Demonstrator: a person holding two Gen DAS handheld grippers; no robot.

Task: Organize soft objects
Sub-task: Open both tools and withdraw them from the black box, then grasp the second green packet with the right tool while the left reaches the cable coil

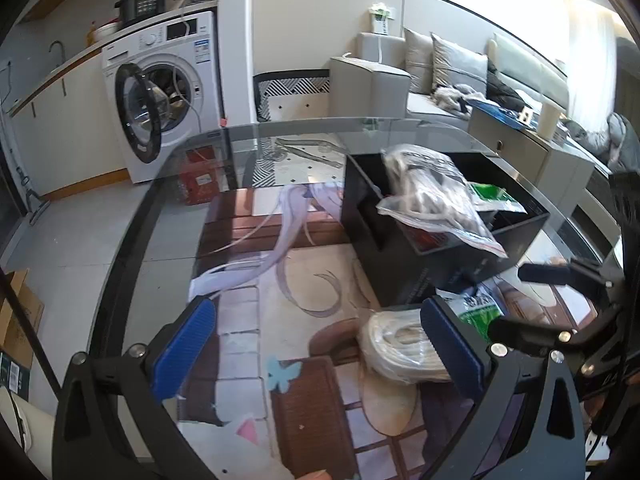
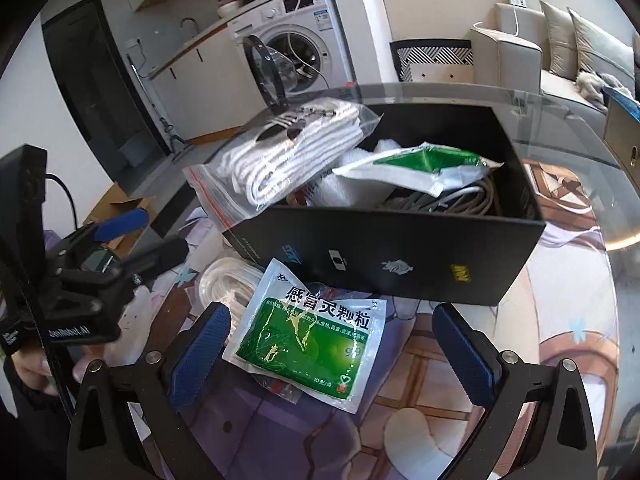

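Note:
A black box (image 2: 400, 256) stands on the glass table; it also shows in the left wrist view (image 1: 400, 248). A zip bag of white cloth (image 2: 280, 160) lies over its left rim, and a green-and-white sachet (image 2: 420, 164) and grey cables (image 2: 452, 200) lie inside. On the table in front lie a second green sachet (image 2: 316, 340) and a bagged coil of white cord (image 2: 228, 284), also in the left wrist view (image 1: 400, 344). My right gripper (image 2: 332, 364) is open around the sachet. My left gripper (image 1: 320, 344) is open, its right finger by the coil.
The glass table (image 1: 224, 160) covers a printed anime mat (image 1: 256, 320). A washing machine (image 1: 160, 92) with its door open stands beyond the far left edge. A sofa (image 1: 460, 76) and a cabinet (image 1: 532, 148) are at the right. Cardboard boxes (image 1: 16, 320) lie on the floor.

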